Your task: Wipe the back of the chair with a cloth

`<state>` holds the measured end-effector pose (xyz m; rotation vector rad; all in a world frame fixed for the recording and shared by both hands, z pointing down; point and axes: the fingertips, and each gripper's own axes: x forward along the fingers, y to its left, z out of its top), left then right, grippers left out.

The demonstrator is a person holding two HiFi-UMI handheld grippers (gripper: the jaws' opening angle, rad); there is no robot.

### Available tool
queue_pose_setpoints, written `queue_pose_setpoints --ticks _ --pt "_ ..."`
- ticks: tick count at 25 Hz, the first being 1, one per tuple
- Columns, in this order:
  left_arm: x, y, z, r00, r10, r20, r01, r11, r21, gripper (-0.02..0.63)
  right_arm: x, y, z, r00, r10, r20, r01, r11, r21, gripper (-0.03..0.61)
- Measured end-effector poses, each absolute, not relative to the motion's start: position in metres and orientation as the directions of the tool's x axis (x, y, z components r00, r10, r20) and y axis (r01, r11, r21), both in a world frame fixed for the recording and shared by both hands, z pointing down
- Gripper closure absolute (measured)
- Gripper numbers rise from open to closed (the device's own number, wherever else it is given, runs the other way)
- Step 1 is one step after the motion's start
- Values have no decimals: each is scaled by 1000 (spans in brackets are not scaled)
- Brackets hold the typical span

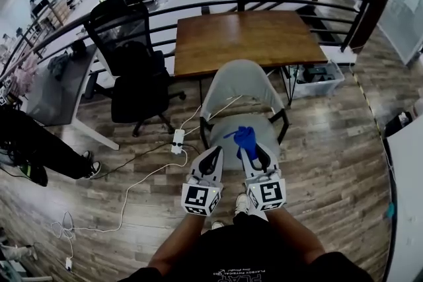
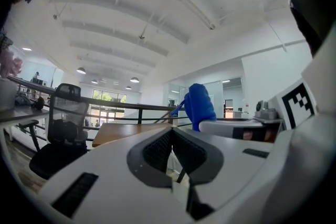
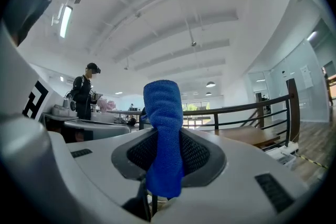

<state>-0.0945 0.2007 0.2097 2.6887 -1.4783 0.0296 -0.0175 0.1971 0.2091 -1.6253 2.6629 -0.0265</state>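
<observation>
- Over the seat of the pale chair [image 1: 241,86], the right gripper [image 1: 255,156] has its fingers clamped on a blue cloth [image 1: 246,139]. The cloth stands up past the tips as a wad, with a short tail hanging below in the right gripper view.
- The left gripper [image 1: 211,156] is just beside it, fingers pressed together with nothing between them.
- The chair back is the curved shell beyond both grippers, its front face toward the person, with the wooden worktop [image 1: 251,36] behind it. The cloth looks clear of the back, so wiping contact is not yet made.
- Cloth, judged: light, soft and floppy with a fine woven pile, and not fragile.
  - The textured finger pads should hold it well.
  - The main slip risk is drag, since friction on the shell or a snag on an edge could pull it out.
- Hold point, judged: the current grip is mid-wad, and the part sticking out past the tips is the wiping face.
  - This looks about right.
  - More overhang would flop, and less would put the fingertips on the shell.
- Chair back, judged: a hard, smooth, curved shell that takes moderate pressure. The wipe should follow the curve.
- The chair looks light on thin dark legs and may slide on the wood floor [image 1: 330,142] under a push. The free left gripper could brace the top edge of the back.
</observation>
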Motion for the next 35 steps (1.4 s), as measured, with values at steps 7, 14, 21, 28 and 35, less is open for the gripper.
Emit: queue_pose_setpoints --ticks 7,14,21,28,35 --pt "-76 155 206 514 -856 50 -857 -512 54 606 -2 155 213 -498 -867 0 -867 497 -45 468" --pt "-58 129 219 505 -859 78 -863 -502 54 606 14 122 224 -511 -859 23 -857 507 -90 468" --pt "-65 106 218 480 -873 87 -877 -478 43 606 13 95 227 -528 -849 31 -846 522 -106 468" --pt "-86 61 221 482 -871 95 -876 -480 47 606 -8 50 223 -531 -847 33 -845 526 -96 468" --pt "-104 5 222 516 -852 94 -857 -513 53 606 -23 1 228 -485 -874 44 -872 479 -103 468"
